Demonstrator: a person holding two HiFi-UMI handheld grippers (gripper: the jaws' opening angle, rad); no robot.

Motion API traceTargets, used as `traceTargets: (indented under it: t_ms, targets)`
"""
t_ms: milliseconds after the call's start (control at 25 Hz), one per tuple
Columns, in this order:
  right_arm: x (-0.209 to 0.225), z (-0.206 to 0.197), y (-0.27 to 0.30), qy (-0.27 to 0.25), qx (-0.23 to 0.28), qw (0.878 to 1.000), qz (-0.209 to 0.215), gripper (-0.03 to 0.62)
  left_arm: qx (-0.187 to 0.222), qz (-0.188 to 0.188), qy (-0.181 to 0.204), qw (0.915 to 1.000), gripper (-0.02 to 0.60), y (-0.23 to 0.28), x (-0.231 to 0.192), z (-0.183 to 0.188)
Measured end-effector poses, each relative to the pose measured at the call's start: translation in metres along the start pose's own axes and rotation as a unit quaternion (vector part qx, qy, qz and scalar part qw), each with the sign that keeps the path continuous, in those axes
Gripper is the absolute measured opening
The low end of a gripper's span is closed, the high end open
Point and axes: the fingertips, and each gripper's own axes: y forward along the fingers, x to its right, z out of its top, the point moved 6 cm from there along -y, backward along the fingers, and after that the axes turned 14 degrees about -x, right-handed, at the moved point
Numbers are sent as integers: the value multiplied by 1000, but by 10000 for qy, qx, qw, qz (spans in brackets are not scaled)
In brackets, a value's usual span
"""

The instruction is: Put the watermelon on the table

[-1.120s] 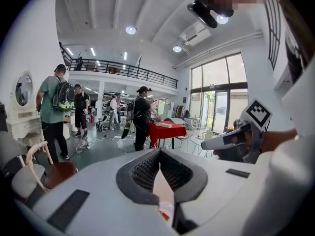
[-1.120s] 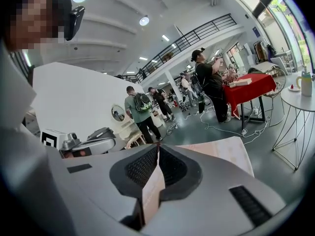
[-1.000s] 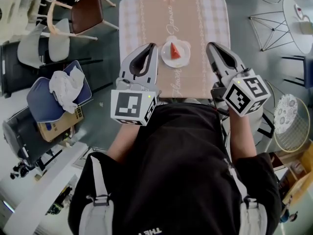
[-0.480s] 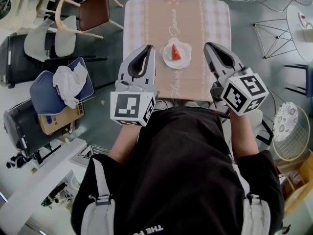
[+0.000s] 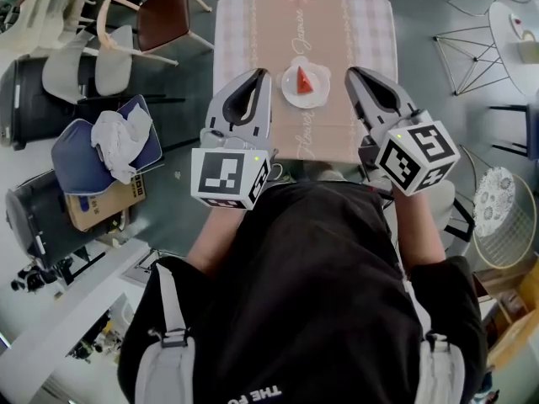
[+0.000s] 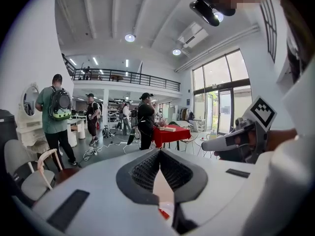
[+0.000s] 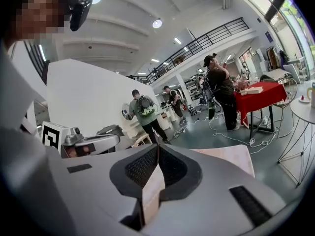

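Watermelon (image 5: 304, 81) sits at table (image 5: 253, 23) centre, apart from left gripper (image 5: 263, 73) and right gripper (image 5: 350, 72), jaws pressed together.

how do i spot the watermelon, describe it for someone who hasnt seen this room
Look for the table under a pink-beige checked cloth, straight ahead of the person. A small white plate sits on its near half, and on that plate lies the watermelon: a red wedge, the only red thing on the cloth.
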Motion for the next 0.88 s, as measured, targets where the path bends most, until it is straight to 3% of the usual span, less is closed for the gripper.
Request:
traceTargets:
  t_ms: [320,880]
  targets:
    - [-49,-29,-13,-13,62,9998,-205,23,126,-151,-10,9998,14,-52,-3,-25]
    - [-137,-93,-43,-179,37,9991,-370,23,267,-78,-130,9995,14,-162,-6,-94]
